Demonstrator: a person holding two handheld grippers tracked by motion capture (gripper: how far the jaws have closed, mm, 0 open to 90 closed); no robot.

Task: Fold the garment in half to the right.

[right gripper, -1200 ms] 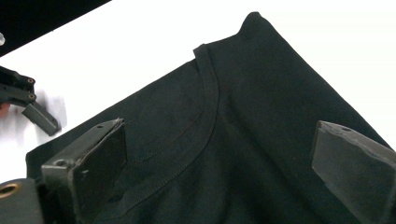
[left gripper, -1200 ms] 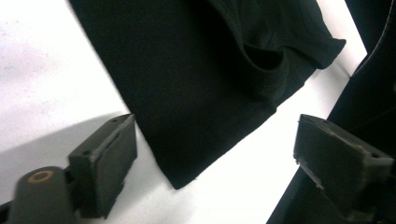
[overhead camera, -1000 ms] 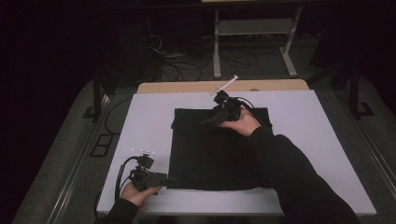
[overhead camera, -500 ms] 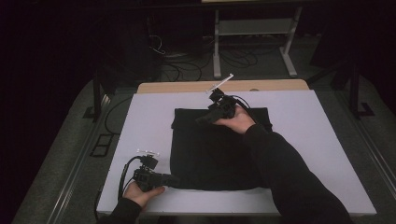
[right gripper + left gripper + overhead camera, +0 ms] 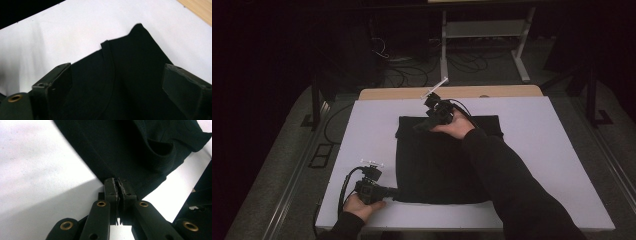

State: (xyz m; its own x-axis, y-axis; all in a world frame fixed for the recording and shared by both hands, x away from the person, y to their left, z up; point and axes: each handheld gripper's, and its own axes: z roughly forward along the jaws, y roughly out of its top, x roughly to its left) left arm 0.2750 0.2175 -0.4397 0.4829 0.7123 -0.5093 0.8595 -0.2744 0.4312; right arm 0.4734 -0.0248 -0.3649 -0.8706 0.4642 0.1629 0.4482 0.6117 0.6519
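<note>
White table, L gripper pinching black cloth edge, R gripper jaws wide.

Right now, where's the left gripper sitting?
In the high view the left gripper is at the near left of the white table, jaws shut on the near-left corner of the black garment; its own view shows the pinch.

The high view is dim, its surroundings near black, with only the white bench lit. In the left gripper view a soft grey shadow falls left of the left tool, bright bench beyond. The black cloth ahead of the right tool shows little detail, and the nearest parts look soft.
</note>
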